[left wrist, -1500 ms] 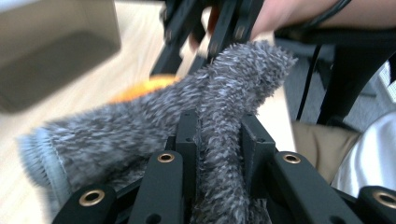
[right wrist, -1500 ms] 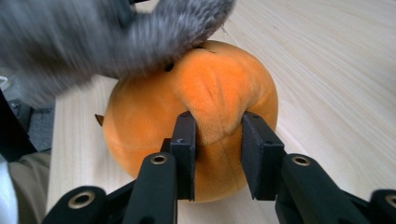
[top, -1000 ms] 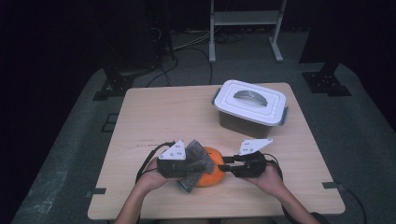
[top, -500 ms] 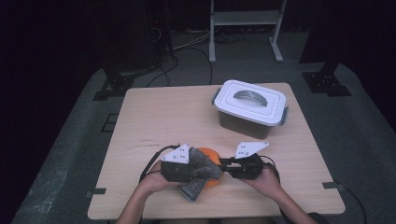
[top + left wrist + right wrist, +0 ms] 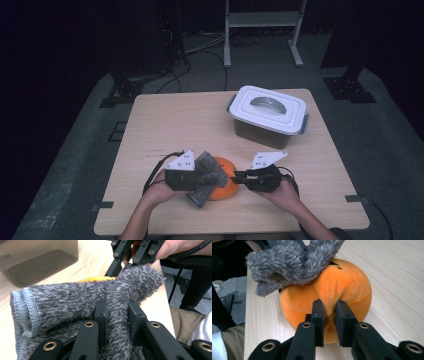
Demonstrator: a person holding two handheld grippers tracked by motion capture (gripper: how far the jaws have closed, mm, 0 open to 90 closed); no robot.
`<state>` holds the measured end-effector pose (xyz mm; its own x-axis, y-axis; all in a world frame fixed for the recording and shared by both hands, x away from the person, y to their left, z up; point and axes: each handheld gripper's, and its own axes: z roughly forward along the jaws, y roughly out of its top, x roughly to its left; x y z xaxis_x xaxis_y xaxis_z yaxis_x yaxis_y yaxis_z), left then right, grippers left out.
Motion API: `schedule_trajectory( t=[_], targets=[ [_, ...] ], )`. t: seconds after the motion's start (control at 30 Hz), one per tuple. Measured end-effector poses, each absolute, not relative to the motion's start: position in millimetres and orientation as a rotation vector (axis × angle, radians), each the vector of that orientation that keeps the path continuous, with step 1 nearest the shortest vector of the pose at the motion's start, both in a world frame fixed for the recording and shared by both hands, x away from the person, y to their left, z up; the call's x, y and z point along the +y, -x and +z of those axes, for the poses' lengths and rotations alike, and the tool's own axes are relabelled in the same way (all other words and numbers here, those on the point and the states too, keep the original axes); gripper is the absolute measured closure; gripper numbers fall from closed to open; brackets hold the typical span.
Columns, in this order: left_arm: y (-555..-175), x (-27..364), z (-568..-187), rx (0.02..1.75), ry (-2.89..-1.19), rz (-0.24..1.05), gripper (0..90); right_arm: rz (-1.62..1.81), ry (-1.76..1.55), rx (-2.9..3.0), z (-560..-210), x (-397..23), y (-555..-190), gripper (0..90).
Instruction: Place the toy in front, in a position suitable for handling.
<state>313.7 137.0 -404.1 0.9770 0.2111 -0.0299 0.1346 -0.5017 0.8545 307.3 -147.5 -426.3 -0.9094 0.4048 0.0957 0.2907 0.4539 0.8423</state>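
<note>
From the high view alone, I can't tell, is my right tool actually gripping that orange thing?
Observer: Yes. In the right gripper view the right tool has just been closing and now pinches a fold of the orange plush between its jaws.
Operator: And the left one, what's it got?
Observer: The left tool is clamped on a bunched strand of the grey fuzzy cloth.
Operator: Is the cloth touching the plush?
Observer: Yes, its free end drapes over the top of the plush on the side away from your right tool.
</note>
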Motion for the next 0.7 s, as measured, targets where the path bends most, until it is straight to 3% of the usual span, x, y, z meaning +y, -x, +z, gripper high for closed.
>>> schedule_trajectory(
  t=[0.1,0.17,0.2,0.23,0.33,0.43,0.5,0.53,0.57,0.7],
  targets=[
    [-313.2,137.2,-406.3,0.246,-2.103,0.085,73.3,1.467,-0.610,2.574,-425.5,-148.0,-306.7,74.7],
    [-313.3,137.3,-406.6,0.248,-2.110,0.085,73.3,1.492,-0.577,2.536,-422.8,-150.8,-307.0,62.9],
    [-313.5,137.5,-406.7,0.246,-2.111,0.082,73.3,1.492,-0.577,2.536,-422.8,-150.8,-307.0,62.9],
    [-313.5,137.1,-407.5,0.242,-2.112,0.072,73.4,1.506,-0.567,2.517,-423.1,-151.5,-309.1,47.6],
    [-313.3,136.2,-408.1,0.239,-2.110,0.064,73.4,1.456,-0.516,2.544,-430.7,-146.3,-309.9,41.6],
    [-313.3,135.8,-408.1,0.244,-2.099,0.057,73.4,1.452,-0.500,2.534,-433.4,-144.1,-309.0,44.1],
    [-312.7,134.7,-406.7,0.240,-2.085,0.049,73.8,1.439,-0.535,2.538,-428.8,-145.0,-308.5,59.4],
    [-311.8,133.2,-405.3,0.235,-2.082,0.047,73.8,1.439,-0.535,2.538,-428.8,-145.0,-308.5,59.4],
    [-310.8,131.1,-403.7,0.225,-2.083,0.050,73.9,1.441,-0.548,2.544,-426.8,-145.0,-307.6,65.2],
    [-305.6,120.9,-399.8,0.181,-2.074,0.027,73.8,1.457,-0.536,2.543,-424.3,-142.2,-304.2,67.3]
  ],
)
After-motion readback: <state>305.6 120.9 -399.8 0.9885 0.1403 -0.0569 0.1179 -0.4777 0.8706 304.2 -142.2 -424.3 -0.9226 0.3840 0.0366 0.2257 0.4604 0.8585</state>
